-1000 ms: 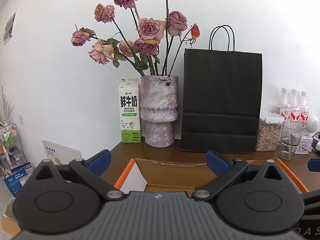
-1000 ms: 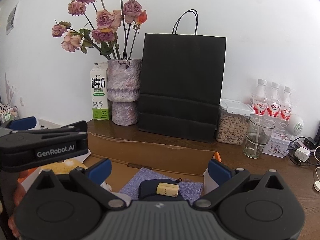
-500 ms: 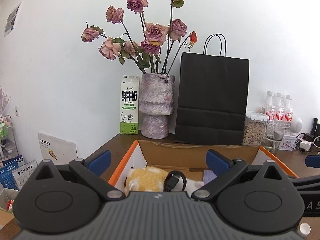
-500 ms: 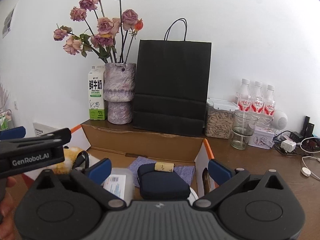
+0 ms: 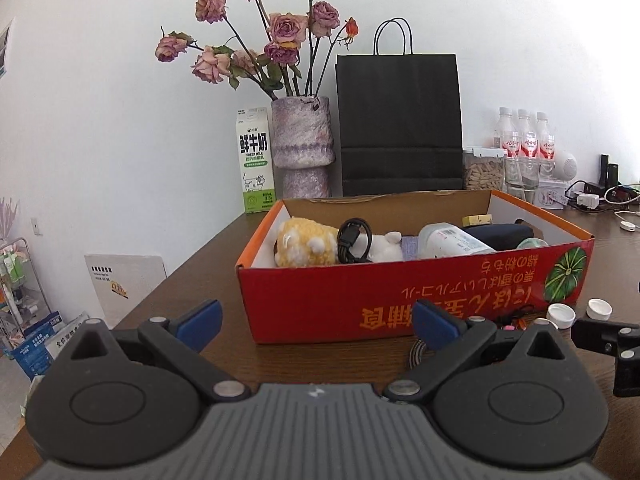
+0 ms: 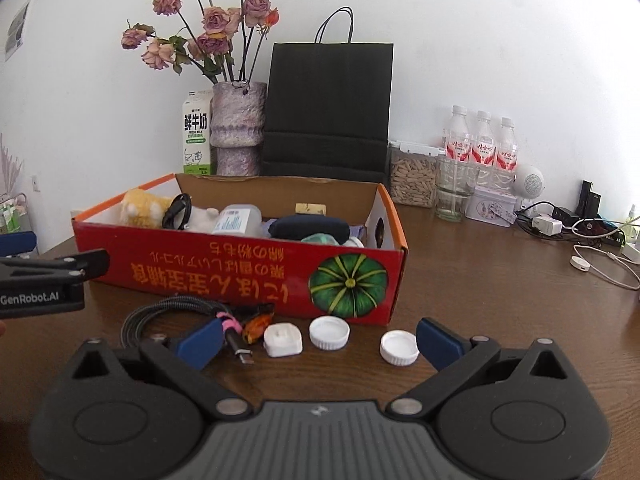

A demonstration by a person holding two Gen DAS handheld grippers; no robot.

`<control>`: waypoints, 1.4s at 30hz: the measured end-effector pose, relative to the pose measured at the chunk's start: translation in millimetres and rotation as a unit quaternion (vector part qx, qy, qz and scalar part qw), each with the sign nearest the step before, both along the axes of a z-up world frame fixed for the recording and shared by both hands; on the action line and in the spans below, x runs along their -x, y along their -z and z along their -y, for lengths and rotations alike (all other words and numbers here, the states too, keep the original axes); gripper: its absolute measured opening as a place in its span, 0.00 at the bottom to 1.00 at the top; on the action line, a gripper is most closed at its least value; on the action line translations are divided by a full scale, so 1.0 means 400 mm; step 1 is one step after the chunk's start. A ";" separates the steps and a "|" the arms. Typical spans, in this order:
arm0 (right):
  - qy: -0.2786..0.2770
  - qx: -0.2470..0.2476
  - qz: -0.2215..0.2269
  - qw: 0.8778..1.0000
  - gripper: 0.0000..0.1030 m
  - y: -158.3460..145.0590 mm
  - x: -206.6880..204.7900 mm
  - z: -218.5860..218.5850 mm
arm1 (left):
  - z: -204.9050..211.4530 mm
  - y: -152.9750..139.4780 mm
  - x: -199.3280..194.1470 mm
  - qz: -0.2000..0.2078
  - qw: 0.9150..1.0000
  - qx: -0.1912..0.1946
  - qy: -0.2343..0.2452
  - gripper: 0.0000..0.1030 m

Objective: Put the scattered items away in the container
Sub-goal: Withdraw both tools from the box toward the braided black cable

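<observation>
A red cardboard box (image 6: 240,276) (image 5: 400,292) with a pumpkin picture stands on the brown table. Inside lie a yellow plush toy (image 5: 304,246), a black coiled cable (image 5: 352,238), a plastic bottle (image 5: 448,240) and a dark blue pouch (image 6: 308,227). In front of the box lie a braided cable (image 6: 168,312), a white square adapter (image 6: 282,340) and two white bottle caps (image 6: 329,332) (image 6: 399,347). My right gripper (image 6: 318,340) is open above these items, empty. My left gripper (image 5: 316,320) is open before the box's left front, empty.
Behind the box stand a milk carton (image 6: 196,138), a vase of dried roses (image 6: 238,128), a black paper bag (image 6: 328,108), a seed jar (image 6: 412,178), a glass (image 6: 454,190) and water bottles (image 6: 482,142). Chargers and cables (image 6: 580,232) lie at the right.
Both grippers have pulled back and away from the box, from over its inside to the table in front of it. The loose items before the box have come into view.
</observation>
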State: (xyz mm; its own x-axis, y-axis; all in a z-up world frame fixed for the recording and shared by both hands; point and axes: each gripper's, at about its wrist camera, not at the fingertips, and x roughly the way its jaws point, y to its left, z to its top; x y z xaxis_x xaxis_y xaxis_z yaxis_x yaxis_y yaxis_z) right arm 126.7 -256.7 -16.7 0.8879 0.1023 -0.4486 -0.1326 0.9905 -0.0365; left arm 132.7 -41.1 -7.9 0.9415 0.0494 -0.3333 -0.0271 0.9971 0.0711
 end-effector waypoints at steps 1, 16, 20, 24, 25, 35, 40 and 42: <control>0.000 -0.002 -0.005 1.000 1.00 0.000 0.010 0.003 | -0.010 0.000 0.011 0.000 1.000 0.008 0.000 1.00; 0.004 -0.008 -0.034 0.999 1.00 0.008 0.065 0.014 | -0.039 0.006 0.071 -0.031 0.999 0.014 -0.021 1.00; 0.009 -0.012 -0.040 0.999 1.00 0.011 0.059 0.019 | -0.052 0.009 0.059 -0.045 0.998 0.029 -0.021 1.00; 0.013 -0.015 -0.040 0.999 1.00 0.011 0.059 0.022 | -0.058 0.014 0.049 -0.060 0.997 0.035 -0.026 1.00; 0.013 -0.014 -0.041 0.999 1.00 0.012 0.059 0.021 | -0.058 0.015 0.050 -0.060 0.997 0.035 -0.028 1.00; -0.021 -0.015 -0.036 0.999 0.95 0.009 0.066 -0.006 | -0.084 0.021 0.053 -0.077 0.996 0.043 -0.028 1.00; -0.064 0.006 -0.056 0.996 0.88 0.015 0.044 -0.085 | -0.101 0.026 0.049 -0.087 0.994 0.057 -0.034 1.00; -0.078 0.011 -0.062 0.995 0.81 0.016 0.035 -0.112 | -0.103 0.027 0.049 -0.089 0.994 0.058 -0.033 1.00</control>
State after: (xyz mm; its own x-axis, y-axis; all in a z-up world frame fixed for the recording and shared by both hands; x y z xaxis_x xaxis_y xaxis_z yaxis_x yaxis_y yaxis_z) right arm 112.9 -212.0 -23.0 0.8000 0.2228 -0.5571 -0.2890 0.9568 -0.0323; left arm 113.2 0.1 -18.7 0.8628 0.0606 -0.5018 -0.0903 0.9953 -0.0351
